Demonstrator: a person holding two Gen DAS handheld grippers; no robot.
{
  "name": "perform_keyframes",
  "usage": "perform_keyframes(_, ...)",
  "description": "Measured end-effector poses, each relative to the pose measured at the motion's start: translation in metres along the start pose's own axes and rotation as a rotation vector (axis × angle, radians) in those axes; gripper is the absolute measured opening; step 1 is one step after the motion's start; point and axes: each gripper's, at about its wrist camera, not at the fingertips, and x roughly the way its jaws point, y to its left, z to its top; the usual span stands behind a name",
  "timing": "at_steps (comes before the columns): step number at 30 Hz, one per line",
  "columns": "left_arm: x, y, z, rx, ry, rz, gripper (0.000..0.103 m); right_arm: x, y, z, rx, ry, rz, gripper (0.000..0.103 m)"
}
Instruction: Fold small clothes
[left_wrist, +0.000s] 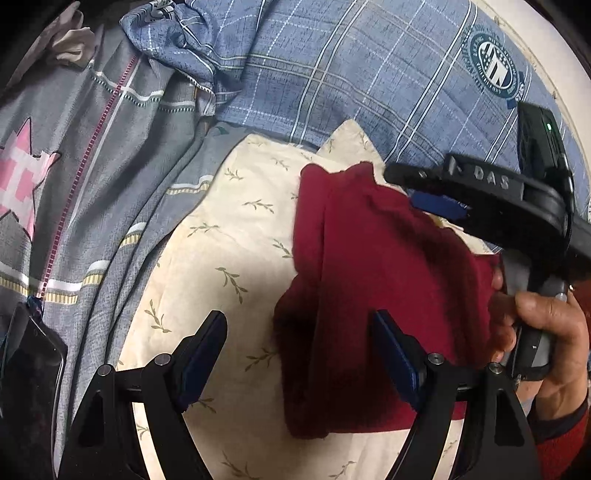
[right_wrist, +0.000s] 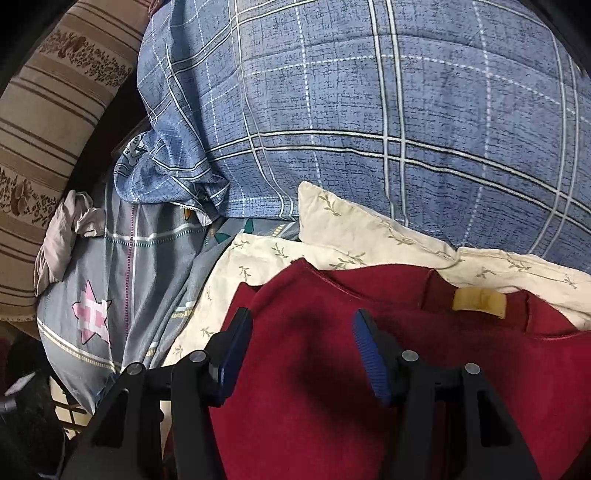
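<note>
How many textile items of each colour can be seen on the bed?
Dark red knitted garment: 1
Cream leaf-print pillow: 1
Blue checked quilt: 1
Grey star-print bedsheet: 1
Crumpled beige cloth: 1
Total: 5

matt, fuzzy red cloth garment (right_wrist: 314, 369)

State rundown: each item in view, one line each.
left gripper: open, holding nothing
right gripper: open above the garment, gripping nothing
red garment: partly folded, lying on the pillow
cream pillow: flat on the bed
blue plaid quilt: bunched up behind
phone: screen dark
</note>
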Motion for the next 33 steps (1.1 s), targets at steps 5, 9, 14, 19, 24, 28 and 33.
perform_keyframes(5, 0.007, -0.003, 0.002, 0.011, 0.004, 0.023, 0.080, 0.025, 0.014, 0.001, -0.008, 0.040, 0.052, 0.059)
perform_keyframes(9, 0.010, -0.005, 0.002, 0.027, 0.003, 0.041, 0.080, 0.057, 0.031, 0.004, -0.045, 0.081, 0.010, 0.060)
perform_keyframes(14, 0.011, -0.005, 0.002, 0.038, 0.004, 0.049, 0.080, 0.070, 0.040, 0.003, -0.096, 0.070, -0.084, 0.034)
perform_keyframes(19, 0.012, -0.004, 0.003, 0.043, 0.004, 0.046, 0.080, 0.048, 0.042, 0.003, -0.136, 0.000, -0.056, 0.006)
perform_keyframes(24, 0.015, -0.002, 0.004, 0.052, 0.008, 0.050, 0.080, 0.058, 0.042, 0.009, -0.102, -0.003, 0.005, 0.001)
perform_keyframes(28, 0.018, 0.001, 0.007, 0.038, 0.012, 0.040, 0.081, 0.082, 0.045, 0.002, -0.094, 0.043, -0.001, 0.001)
perform_keyframes(33, 0.017, 0.004, 0.008, 0.029, 0.011, 0.029, 0.080, 0.049, 0.026, 0.004, 0.003, 0.008, 0.067, 0.019)
